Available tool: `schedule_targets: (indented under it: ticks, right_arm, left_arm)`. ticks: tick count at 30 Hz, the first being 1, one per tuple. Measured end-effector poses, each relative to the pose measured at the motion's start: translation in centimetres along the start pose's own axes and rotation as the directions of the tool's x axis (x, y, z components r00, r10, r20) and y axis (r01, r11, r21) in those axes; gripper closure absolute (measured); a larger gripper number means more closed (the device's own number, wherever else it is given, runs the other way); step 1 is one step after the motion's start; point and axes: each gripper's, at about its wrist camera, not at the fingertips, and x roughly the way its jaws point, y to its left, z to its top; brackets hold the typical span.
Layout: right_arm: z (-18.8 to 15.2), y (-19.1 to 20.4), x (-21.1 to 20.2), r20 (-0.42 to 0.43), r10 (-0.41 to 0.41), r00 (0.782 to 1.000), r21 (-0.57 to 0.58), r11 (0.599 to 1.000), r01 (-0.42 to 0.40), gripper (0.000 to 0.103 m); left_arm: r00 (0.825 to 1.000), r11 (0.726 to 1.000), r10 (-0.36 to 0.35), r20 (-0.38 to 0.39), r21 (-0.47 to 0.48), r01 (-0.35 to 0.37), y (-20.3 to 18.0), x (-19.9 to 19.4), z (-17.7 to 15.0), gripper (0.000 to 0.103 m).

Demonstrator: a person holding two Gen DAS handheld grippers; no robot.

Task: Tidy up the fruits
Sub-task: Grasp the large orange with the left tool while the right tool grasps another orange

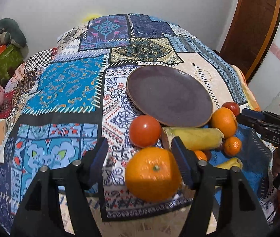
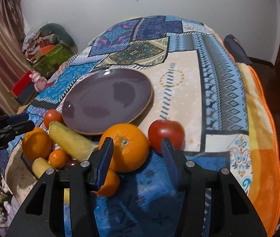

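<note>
Risk check, going left to right. The left gripper [image 1: 140, 165] has its fingers spread and pinching nothing; the big round orange [image 1: 152, 172] sits between them, hard up against the right-hand one and clear of the other. Closing lopsided like that would probably shove the fruit sideways rather than clamp it, and it's round, so it'd roll on the patchwork-printed bedspread [image 1: 64, 83] (soft bed, not a desk, so nothing sits steady). Next along, the red tomato [image 1: 145, 131] and the pale yellow peeled banana [image 1: 197, 139] are crammed together just below the empty dark purple round plate [image 1: 169, 94], whose near rim overhangs them. Bump one and the neighbours likely shift.

Over at the right gripper [image 2: 138, 150], fingers also parted and holding nothing, straddling a second large orange [image 2: 127, 147], with the red apple [image 2: 166, 135] just beyond the right-hand finger. That finger could clip the apple and send it toward the bed's edge.
</note>
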Motion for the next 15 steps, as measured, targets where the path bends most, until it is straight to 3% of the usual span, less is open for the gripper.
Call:
schedule_targets:
  ticks: [15]
  right_arm:
    - [-1.1, 0.5, 0.8, -0.038, 0.012, 0.999, 0.007, 1.000, -0.012, 0.049]
  left_arm:
    - [0.996, 0.999, -0.033, -0.084, -0.037, 0.030, -1.0, 1.4, -3.0, 0.033]
